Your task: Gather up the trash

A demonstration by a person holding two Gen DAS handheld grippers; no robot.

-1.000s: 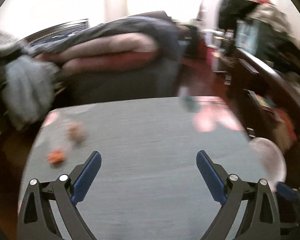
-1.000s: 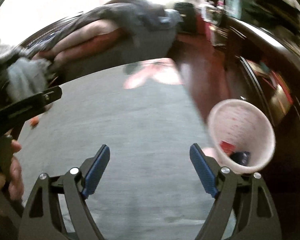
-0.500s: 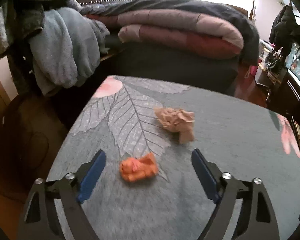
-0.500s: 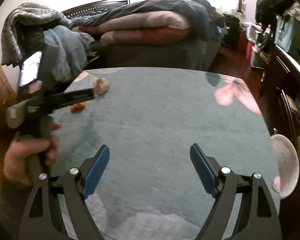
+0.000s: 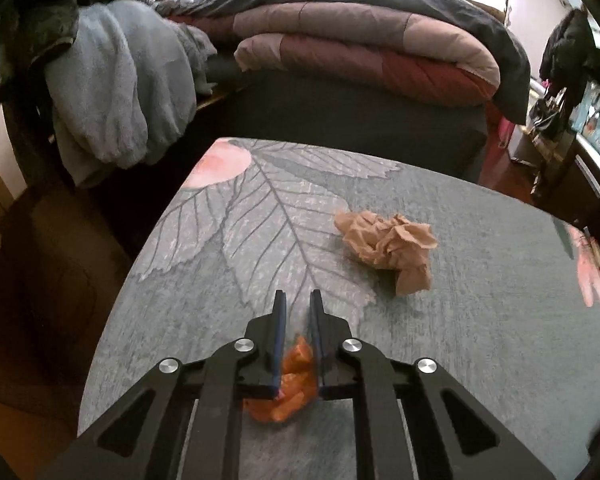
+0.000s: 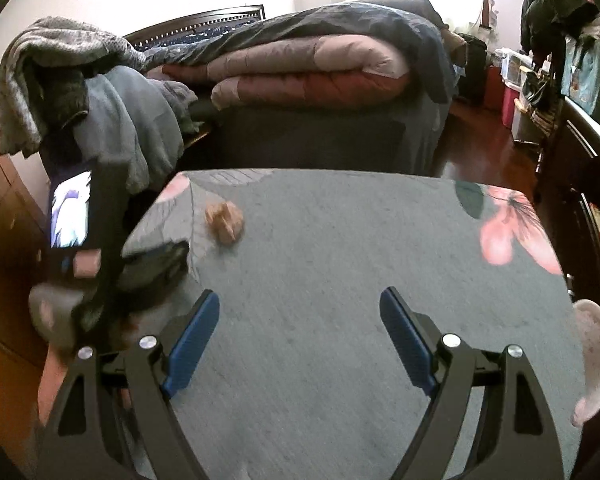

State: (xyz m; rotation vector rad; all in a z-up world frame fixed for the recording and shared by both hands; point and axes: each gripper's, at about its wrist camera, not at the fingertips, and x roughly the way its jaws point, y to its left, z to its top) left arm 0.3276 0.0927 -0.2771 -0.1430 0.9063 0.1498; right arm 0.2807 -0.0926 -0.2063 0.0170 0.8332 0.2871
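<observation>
**Left wrist view: orange scrap in the tongs, brown wad waiting**

Item 1. Left tongs (image 5: 298,298): drawn nearly together, clamped on the orange wrapper scrap (image 5: 294,376). The scrap sits deep between the blue pads, near the hinge end and not at the tips; its lower part bulges out beneath them and appears to touch the bench (image 5: 480,340). The tips themselves hold nothing, with a narrow gap between them.

Item 2. Crumpled brown paper (image 5: 388,246): lies loose on the bench, ahead and to the right of the left tongs, well apart from them. Still to be collected.

Item 3. Right tongs (image 6: 300,328): wide apart, empty, hovering low over bare bench. At the right edge of the right wrist view is a pale cup (image 6: 594,360), partly cut off; probably the receptacle, though its contents cannot be seen.

Handling note, as judgement. The scrap is light and crushable, so the grip needs only to be kept firm, not tightened. Because it is held far back, lift straight up before swinging across, so the hanging part does not drag on the cloth and pull free. Release only when the tips are over the cup mouth.

Pose. The left tool is pitched down toward the bench near its left edge, fingers pointing toward the bed (image 5: 360,64). The right tool is held level and central, pointing the same way. The left hand (image 6: 86,262) appears blurred in the right wrist view, gripping its handle.
</observation>
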